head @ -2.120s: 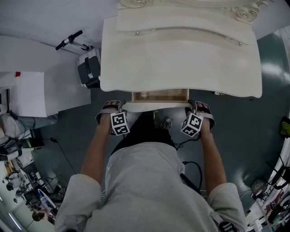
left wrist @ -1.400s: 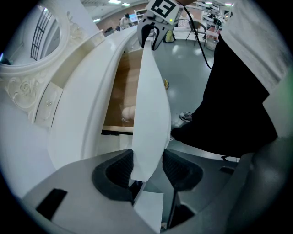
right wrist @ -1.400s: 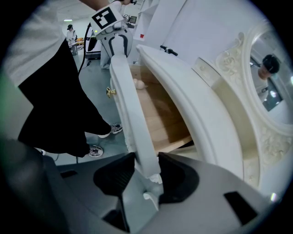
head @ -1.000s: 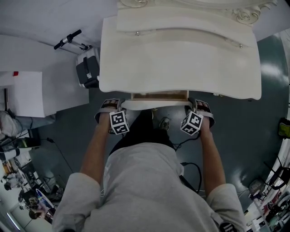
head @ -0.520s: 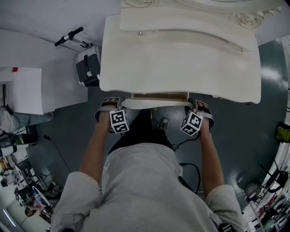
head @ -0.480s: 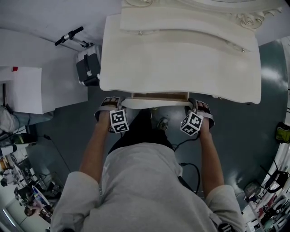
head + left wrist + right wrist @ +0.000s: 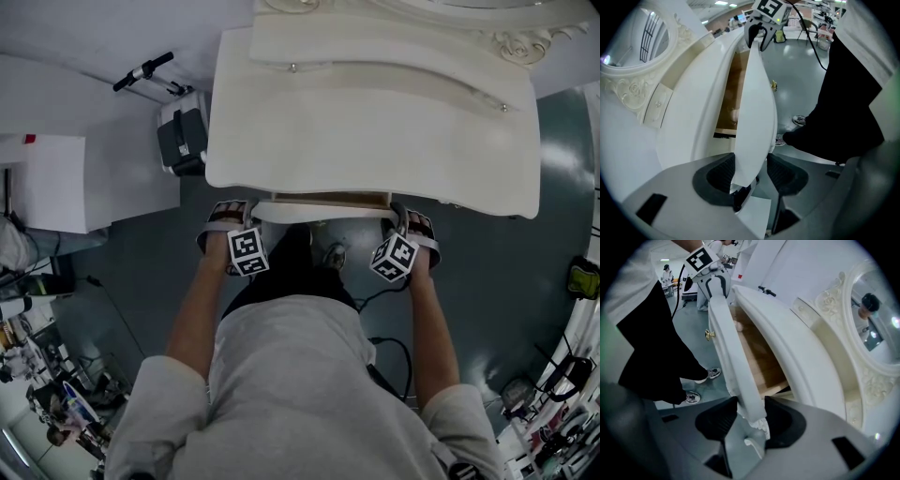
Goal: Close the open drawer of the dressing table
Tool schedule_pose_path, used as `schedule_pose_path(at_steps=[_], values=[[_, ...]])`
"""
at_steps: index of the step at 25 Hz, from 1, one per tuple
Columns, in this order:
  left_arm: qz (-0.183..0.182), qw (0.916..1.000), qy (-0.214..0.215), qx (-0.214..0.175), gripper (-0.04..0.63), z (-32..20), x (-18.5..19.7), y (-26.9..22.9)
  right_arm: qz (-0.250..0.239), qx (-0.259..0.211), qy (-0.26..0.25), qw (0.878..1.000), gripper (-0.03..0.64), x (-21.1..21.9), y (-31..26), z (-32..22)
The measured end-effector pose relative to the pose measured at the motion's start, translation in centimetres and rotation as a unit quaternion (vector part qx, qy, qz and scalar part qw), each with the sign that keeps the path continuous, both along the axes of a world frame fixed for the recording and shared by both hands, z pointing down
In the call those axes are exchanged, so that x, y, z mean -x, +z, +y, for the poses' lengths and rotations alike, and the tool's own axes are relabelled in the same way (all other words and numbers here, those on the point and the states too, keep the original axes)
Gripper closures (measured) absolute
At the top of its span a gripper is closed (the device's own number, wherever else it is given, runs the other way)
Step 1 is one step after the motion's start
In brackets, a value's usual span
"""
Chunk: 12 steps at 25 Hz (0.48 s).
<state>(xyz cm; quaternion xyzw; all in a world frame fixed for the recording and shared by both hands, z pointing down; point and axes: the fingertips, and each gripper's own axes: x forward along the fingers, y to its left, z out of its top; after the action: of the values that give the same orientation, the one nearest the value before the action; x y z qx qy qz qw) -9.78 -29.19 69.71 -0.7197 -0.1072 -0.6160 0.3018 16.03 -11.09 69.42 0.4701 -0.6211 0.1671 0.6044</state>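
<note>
Nearly home: drawer front sits under near edge of tabletop, thin sliver open. left gripper jaws clamp its left end. right gripper jaws, just easing wider, grip right end.

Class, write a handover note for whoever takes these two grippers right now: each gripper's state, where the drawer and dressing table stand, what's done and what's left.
Left gripper: clamped on the left end of the drawer front.
Right gripper: on its right end, pads touching it; jaws have just been opening slightly.
Drawer: nearly shut, a thin strip of its wooden inside shows under the dressing table top.
Done: drawer mostly in.
Left: push it flush, then let go.
</note>
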Motion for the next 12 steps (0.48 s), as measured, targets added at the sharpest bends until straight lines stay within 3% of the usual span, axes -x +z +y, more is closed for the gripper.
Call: schedule_pose_path(at_steps=[12], values=[[0.033, 0.9962, -0.066, -0.046, 0.379, -0.67, -0.14, -0.25, 0.037, -0.065, 0.097, 0.992, 0.41, -0.98, -0.46, 0.09]])
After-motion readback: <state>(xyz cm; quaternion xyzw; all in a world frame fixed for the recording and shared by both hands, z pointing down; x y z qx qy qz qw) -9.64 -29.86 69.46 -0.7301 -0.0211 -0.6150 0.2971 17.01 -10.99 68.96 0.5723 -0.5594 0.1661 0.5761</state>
